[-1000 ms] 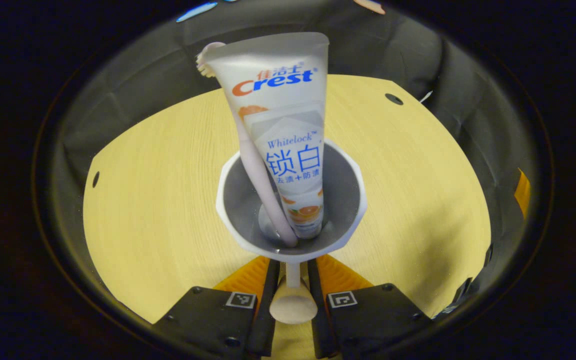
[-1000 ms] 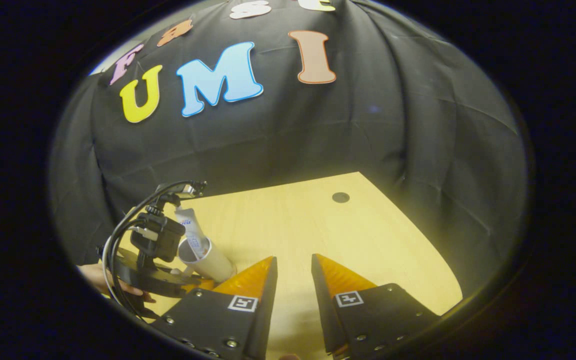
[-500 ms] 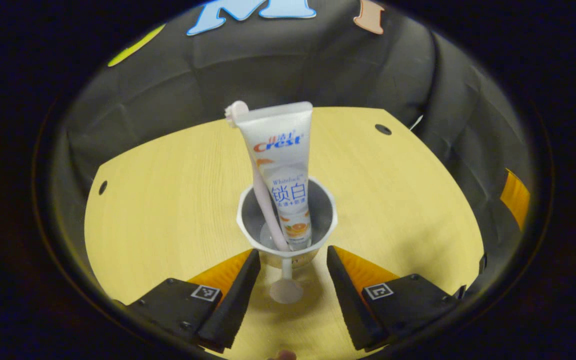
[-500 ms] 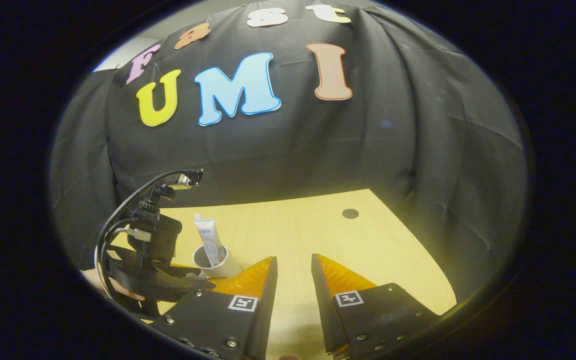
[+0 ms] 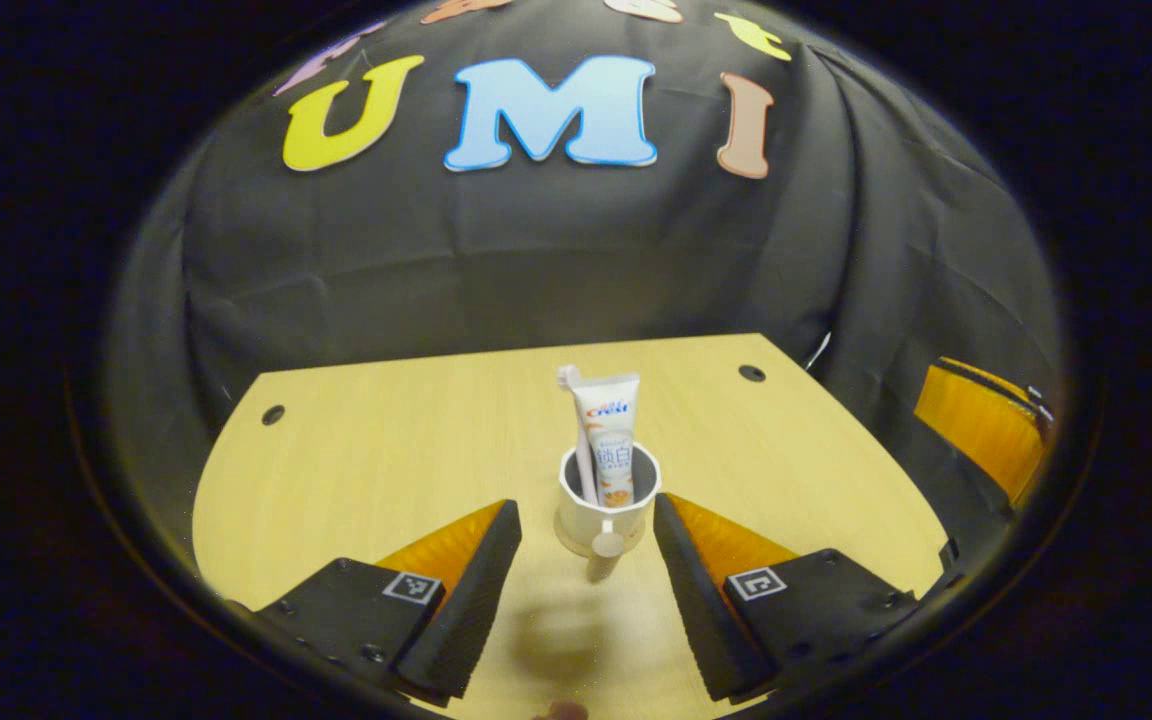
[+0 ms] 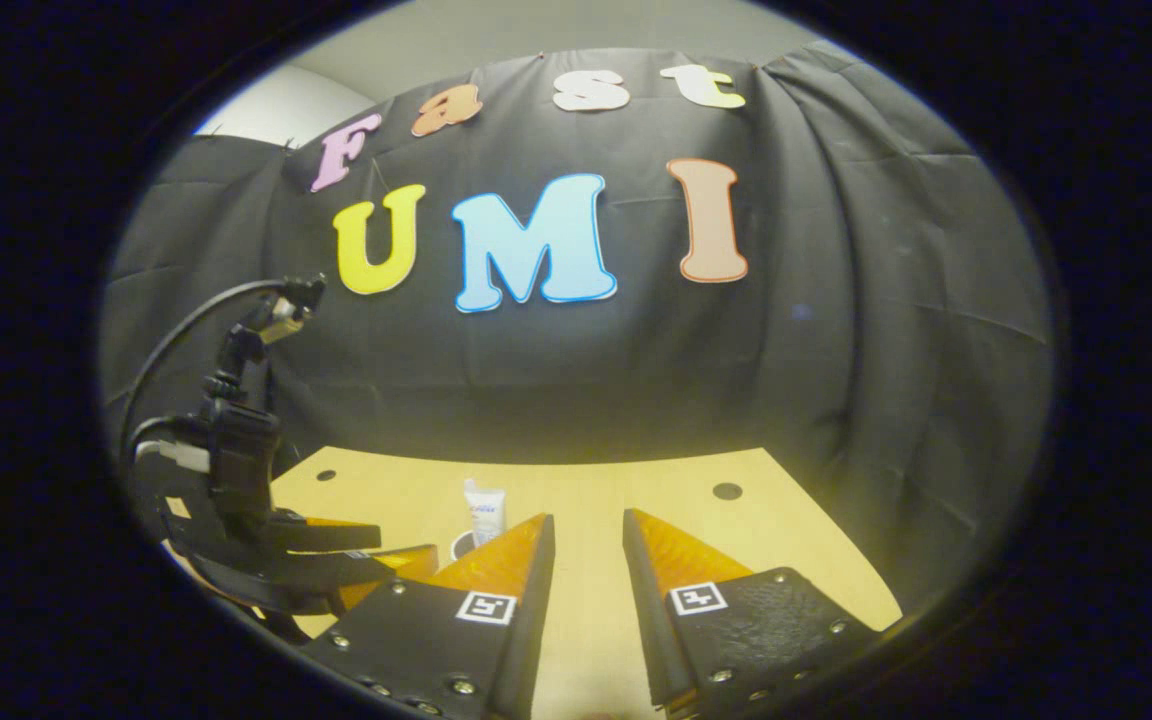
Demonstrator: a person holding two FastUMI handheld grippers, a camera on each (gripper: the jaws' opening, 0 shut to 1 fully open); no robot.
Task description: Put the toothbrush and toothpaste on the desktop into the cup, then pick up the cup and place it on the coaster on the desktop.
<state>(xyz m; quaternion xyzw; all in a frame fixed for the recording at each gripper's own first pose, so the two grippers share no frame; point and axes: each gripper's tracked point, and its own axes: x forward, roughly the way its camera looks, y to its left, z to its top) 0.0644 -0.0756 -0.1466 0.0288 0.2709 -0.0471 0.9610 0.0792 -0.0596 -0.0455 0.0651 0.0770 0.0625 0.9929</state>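
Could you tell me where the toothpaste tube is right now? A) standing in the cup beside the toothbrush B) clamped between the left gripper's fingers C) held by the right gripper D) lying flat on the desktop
A: in the left gripper view the toothpaste tube stands upright in the cup beside the toothbrush, with the left gripper open and apart from them.

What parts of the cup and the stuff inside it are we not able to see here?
- Coaster under the cup, left gripper view: the cup's base covers it, so it cannot be made out.
- Toothbrush bristles: too small, half behind the toothpaste.
- Cup in the right gripper view: mostly behind the right tool's finger.
- Toothpaste cap: inside the cup.
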